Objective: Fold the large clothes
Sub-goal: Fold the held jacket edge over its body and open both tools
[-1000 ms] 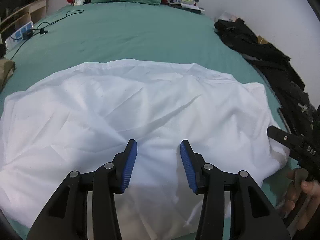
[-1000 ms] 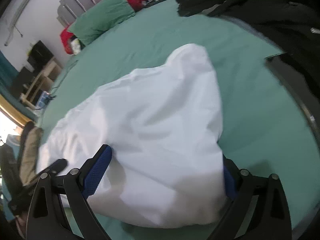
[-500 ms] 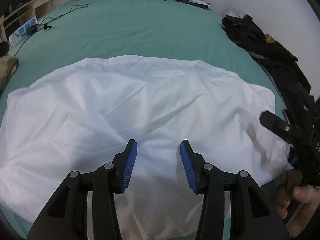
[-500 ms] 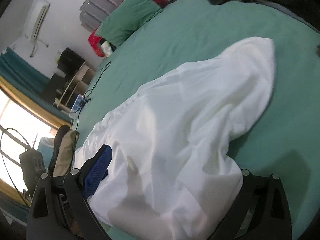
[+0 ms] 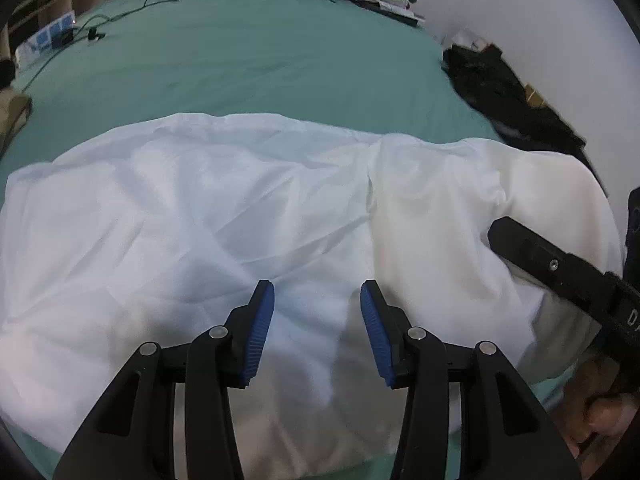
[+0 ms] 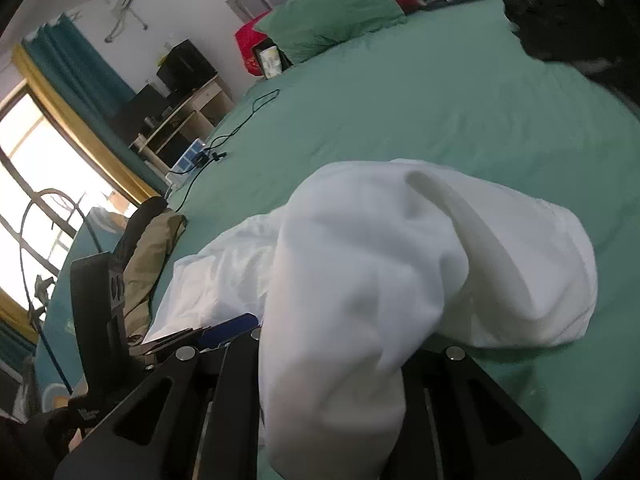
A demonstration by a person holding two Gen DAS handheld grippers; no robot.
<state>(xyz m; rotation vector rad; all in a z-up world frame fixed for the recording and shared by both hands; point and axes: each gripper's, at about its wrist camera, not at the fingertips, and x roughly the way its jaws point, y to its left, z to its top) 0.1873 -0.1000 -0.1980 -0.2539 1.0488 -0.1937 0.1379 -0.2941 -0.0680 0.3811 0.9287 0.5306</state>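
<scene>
One white garment (image 5: pixel 248 216), two claws

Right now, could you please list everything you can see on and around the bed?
White garment: one, white, spread across the near bed; right end gathered and lifted.
Bed sheet: one, green, under everything.
Pillow: one, green, at the headboard.
Dark clothes: a pile, black, right bed edge by the wall.
Cable: one, black, left bed edge.
Olive cloth: one, left bed edge.
Shelf unit: one, wooden, beside the window.
Left tongs: blue pads, open above the garment.
Right tongs: just closed on the garment.
</scene>
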